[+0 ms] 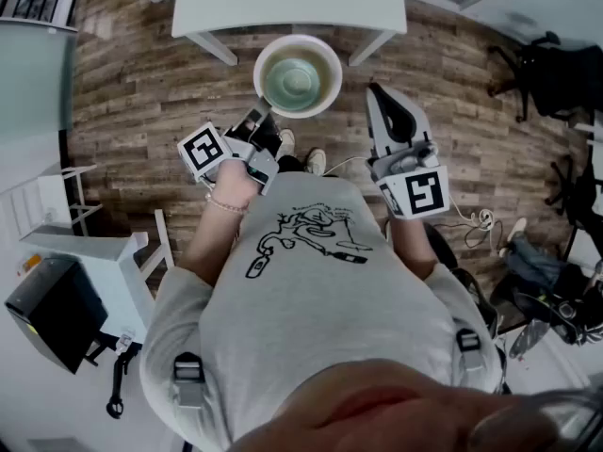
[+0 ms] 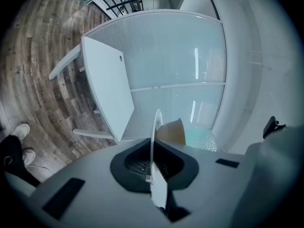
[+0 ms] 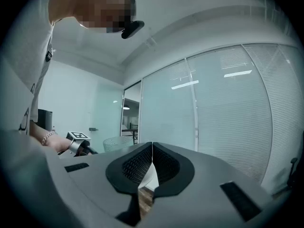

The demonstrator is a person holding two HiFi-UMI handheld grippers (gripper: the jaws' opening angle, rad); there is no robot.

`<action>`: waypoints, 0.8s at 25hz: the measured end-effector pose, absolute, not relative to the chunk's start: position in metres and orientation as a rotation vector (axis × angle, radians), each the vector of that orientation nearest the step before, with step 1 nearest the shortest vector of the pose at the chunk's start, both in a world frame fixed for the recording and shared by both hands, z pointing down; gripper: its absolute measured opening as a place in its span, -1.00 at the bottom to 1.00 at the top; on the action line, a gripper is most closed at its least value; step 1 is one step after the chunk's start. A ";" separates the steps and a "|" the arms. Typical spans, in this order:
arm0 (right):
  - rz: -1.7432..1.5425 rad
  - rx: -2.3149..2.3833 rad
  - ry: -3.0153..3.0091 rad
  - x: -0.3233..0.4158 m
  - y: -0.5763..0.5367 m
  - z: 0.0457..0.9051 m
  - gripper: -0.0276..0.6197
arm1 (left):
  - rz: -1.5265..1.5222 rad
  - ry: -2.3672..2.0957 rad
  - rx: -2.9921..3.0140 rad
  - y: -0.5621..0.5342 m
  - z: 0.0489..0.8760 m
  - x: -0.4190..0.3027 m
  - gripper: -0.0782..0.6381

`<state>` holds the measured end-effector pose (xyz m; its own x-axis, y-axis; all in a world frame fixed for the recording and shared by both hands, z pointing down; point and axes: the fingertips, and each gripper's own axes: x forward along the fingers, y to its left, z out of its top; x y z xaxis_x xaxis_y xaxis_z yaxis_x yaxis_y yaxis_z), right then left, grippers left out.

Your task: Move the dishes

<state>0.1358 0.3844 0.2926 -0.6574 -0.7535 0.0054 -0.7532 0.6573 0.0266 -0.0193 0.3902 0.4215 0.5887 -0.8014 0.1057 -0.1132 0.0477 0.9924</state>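
A round pale bowl [image 1: 297,75] hangs in the air in front of the person, below the edge of a white table [image 1: 287,3]. My left gripper [image 1: 261,117] is shut on its near rim. In the left gripper view the rim [image 2: 154,137] shows edge-on as a thin white line clamped between the jaws of the left gripper [image 2: 153,172], with the bowl's wall beyond. My right gripper [image 1: 378,92] is held to the right of the bowl, apart from it, shut and empty. In the right gripper view its jaws meet with nothing between them [image 3: 151,152].
Wood-plank floor [image 1: 141,83] lies underneath. The white table [image 2: 107,89] stands against a frosted glass wall [image 2: 180,61]. A white cart [image 1: 94,262] with a black box [image 1: 52,318] is at the left; dark chairs [image 1: 556,73] and cables are at the right.
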 end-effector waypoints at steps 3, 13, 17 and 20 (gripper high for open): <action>-0.038 1.297 -2.841 0.134 0.384 0.293 -0.80 | -0.628 -0.825 1.461 0.388 0.420 -0.021 -0.75; -0.044 1.314 -2.853 0.116 0.371 0.290 -0.80 | -0.638 -0.811 1.463 0.371 0.420 -0.035 -0.76; -0.029 1.304 -2.863 0.119 0.381 0.289 -0.80 | -0.620 -0.810 1.486 0.377 0.418 -0.029 -0.75; 0.025 1.280 -2.867 0.102 0.370 0.295 -0.80 | -0.616 -0.799 1.484 0.364 0.419 -0.042 -0.76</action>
